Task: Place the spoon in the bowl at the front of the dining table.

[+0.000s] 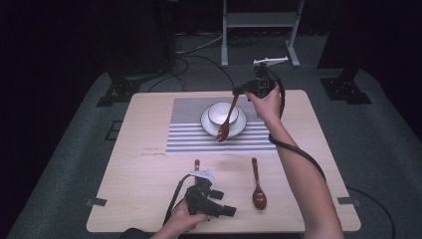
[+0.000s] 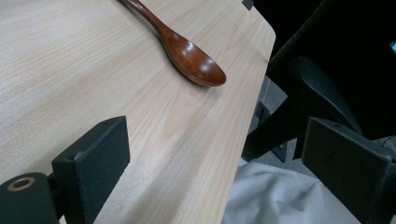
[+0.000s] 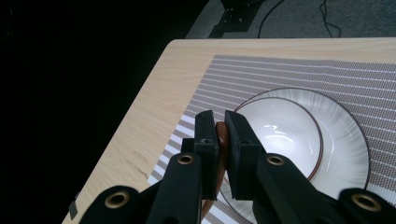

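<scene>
The held spoon hangs tilted above the bowl, its handle end pinched between the pressed-in jaws of the right gripper and its dark red scoop low over the near rim of the plate under that bowl. In the right gripper view the jaws clamp the brown handle, with the white bowl just beyond them. Bowl and plate sit on the striped placemat, at the far middle of the table. A second spoon lies flat on bare wood, well nearer the person than the bowl, scoop toward the table's near edge. Left of it the left gripper rests low by the near edge, jaws spread wide and empty. Just beyond that gripper, on the bowl's side, a short brown handle tip shows.
</scene>
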{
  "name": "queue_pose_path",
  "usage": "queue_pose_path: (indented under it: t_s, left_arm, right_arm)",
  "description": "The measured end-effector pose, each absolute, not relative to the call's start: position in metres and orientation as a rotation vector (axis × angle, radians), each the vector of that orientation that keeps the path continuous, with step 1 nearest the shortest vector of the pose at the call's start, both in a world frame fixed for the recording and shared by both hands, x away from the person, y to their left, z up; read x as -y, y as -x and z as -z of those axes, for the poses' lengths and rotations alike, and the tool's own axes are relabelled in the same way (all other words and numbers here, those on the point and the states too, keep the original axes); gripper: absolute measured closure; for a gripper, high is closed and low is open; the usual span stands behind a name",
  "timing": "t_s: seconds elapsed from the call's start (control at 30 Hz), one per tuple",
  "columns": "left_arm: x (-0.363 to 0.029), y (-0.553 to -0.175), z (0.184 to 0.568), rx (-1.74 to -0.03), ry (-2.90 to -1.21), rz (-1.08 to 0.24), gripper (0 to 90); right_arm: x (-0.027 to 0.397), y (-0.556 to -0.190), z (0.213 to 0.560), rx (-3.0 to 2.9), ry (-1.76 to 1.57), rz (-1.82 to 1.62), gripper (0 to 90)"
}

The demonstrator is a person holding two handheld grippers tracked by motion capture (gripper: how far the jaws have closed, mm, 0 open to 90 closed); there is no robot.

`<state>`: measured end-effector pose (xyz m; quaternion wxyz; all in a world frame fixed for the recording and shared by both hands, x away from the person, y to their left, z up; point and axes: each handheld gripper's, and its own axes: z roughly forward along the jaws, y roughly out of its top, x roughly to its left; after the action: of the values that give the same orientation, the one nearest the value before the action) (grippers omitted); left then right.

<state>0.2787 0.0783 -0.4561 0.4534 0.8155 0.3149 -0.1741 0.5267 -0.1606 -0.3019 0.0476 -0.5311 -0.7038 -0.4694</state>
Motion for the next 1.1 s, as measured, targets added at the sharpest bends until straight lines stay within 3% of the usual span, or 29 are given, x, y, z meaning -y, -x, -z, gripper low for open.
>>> queue_pose_path:
  t_s: [1.1]
  left_arm:
    - [-0.082, -0.278, 0.456, -0.783, -1.997, 0.434, 6.7]
  right_arm:
    - [0.193, -0.553, 0.313, 1.937, 1.934, 1.561, 83.3]
